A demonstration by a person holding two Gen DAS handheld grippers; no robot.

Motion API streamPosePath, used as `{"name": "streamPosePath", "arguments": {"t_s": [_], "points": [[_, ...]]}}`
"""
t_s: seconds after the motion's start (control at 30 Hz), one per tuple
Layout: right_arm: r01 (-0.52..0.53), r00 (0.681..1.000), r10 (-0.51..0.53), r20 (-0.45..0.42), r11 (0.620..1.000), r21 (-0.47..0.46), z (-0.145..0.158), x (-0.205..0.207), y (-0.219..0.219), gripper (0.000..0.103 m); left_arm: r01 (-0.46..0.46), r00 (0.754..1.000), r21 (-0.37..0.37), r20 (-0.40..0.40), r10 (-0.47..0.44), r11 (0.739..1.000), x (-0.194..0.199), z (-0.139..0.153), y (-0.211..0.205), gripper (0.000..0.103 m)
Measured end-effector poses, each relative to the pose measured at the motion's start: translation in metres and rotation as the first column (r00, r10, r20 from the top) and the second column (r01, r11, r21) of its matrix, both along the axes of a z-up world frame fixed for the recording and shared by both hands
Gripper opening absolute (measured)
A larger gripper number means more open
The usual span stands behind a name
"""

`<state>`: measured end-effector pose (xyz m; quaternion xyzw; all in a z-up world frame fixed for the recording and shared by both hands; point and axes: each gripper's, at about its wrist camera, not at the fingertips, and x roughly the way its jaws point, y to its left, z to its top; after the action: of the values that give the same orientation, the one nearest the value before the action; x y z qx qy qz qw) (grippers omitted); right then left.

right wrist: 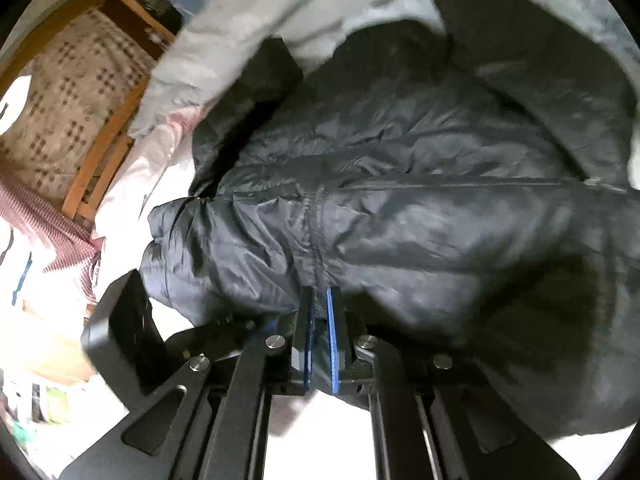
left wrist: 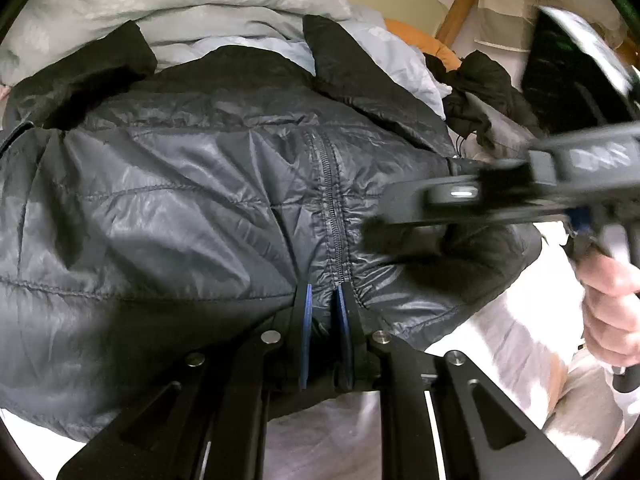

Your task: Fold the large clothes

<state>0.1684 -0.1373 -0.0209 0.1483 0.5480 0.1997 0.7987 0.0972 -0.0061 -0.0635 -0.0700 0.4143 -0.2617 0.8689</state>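
Rumpled pale bedding (left wrist: 168, 20) lies under one dark quilted jacket (left wrist: 168, 200), zipped shut; I clamp my left gripper (left wrist: 324, 320) and right gripper (right wrist: 320, 320) on its hem. It looks light, puffy and slick, so seams should grip best

Fisheye warp w/ dark corners; whites blown out; right view motion-blurred.
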Motion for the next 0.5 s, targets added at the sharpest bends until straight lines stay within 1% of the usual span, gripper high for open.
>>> {"name": "streamPosePath", "arguments": {"t_s": [0.07, 0.13, 0.17, 0.3, 0.4, 0.5], "points": [[0.004, 0.999, -0.004, -0.041, 1.0, -0.019, -0.011, 0.012, 0.008, 0.007, -0.001, 1.0, -0.001, -0.001, 0.001, 1.0, 0.0, 0.0, 0.0, 0.014], [0.029, 0.997, -0.031, -0.071, 0.999, -0.042, -0.025, 0.021, 0.011, 0.007, -0.006, 1.0, 0.005, -0.001, 0.006, 1.0, 0.0, 0.0, 0.0, 0.014], [0.039, 0.997, -0.042, -0.071, 0.998, -0.046, -0.029, 0.023, 0.011, 0.007, -0.007, 1.0, 0.007, -0.003, 0.007, 1.0, 0.0, 0.0, 0.0, 0.014], [0.069, 0.998, -0.07, -0.006, 0.993, -0.093, -0.029, 0.038, 0.014, 0.007, -0.007, 1.0, -0.005, -0.009, 0.007, 1.0, 0.001, -0.001, 0.001, 0.014], [0.082, 0.997, -0.083, -0.006, 0.992, -0.096, -0.032, 0.053, 0.014, 0.007, -0.004, 1.0, 0.012, -0.005, 0.005, 1.0, 0.0, -0.001, -0.001, 0.014], [0.089, 0.996, -0.09, -0.001, 0.99, -0.107, -0.034, 0.066, 0.015, 0.007, -0.007, 1.0, 0.006, -0.007, 0.007, 1.0, 0.001, -0.001, 0.0, 0.014]]}}
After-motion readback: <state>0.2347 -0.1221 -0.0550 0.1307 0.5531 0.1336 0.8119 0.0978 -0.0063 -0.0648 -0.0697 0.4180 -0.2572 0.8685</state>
